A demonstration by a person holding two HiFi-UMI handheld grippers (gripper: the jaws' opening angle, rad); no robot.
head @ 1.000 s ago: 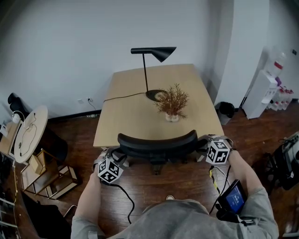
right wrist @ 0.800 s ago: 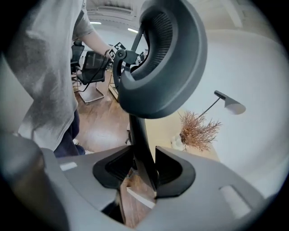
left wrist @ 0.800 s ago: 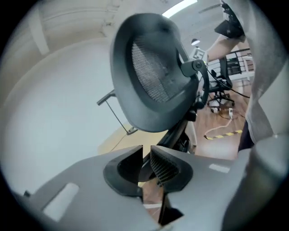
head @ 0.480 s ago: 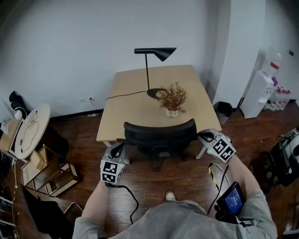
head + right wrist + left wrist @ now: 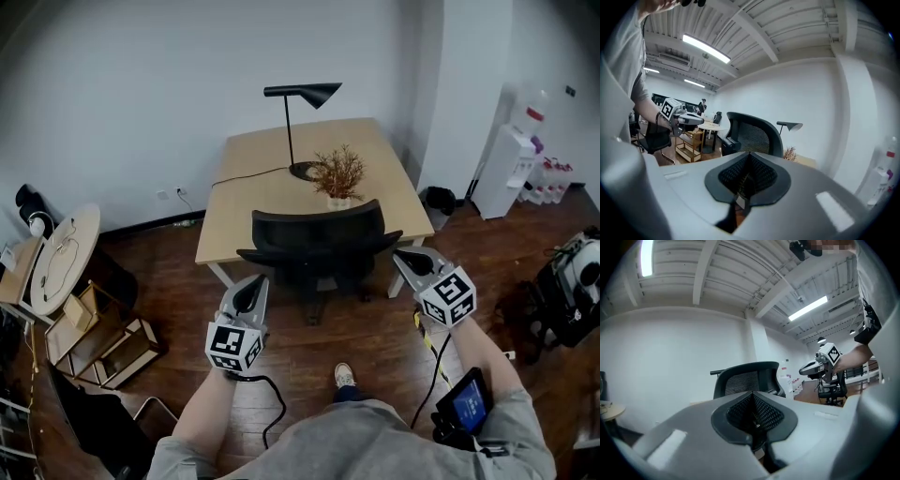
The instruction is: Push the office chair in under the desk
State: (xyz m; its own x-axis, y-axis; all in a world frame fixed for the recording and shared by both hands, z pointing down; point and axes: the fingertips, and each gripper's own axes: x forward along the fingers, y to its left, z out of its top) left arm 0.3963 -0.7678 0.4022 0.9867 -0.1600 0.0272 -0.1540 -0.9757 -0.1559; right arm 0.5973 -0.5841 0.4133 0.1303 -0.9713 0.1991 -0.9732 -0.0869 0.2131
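The black mesh office chair (image 5: 317, 239) stands at the near edge of the light wooden desk (image 5: 272, 202), its seat tucked under the top and its back upright against the edge. My left gripper (image 5: 251, 292) hovers left of and behind the chair, shut and empty, apart from it. My right gripper (image 5: 405, 259) hangs just off the chair's right side, also shut and empty. In the left gripper view the closed left gripper (image 5: 753, 416) points at the chair back (image 5: 749, 378). In the right gripper view the closed right gripper (image 5: 749, 176) faces the chair (image 5: 752, 133).
A black desk lamp (image 5: 300, 94) and a dried plant in a pot (image 5: 337, 173) stand on the desk. A round side table (image 5: 61, 262) and a wooden rack (image 5: 103, 342) are at the left. A water dispenser (image 5: 502, 173) and a bin (image 5: 439, 200) are at the right.
The chair has rolled forward under the desk. Both grippers have left the ends of the chair back, drawn back toward me, and shut.
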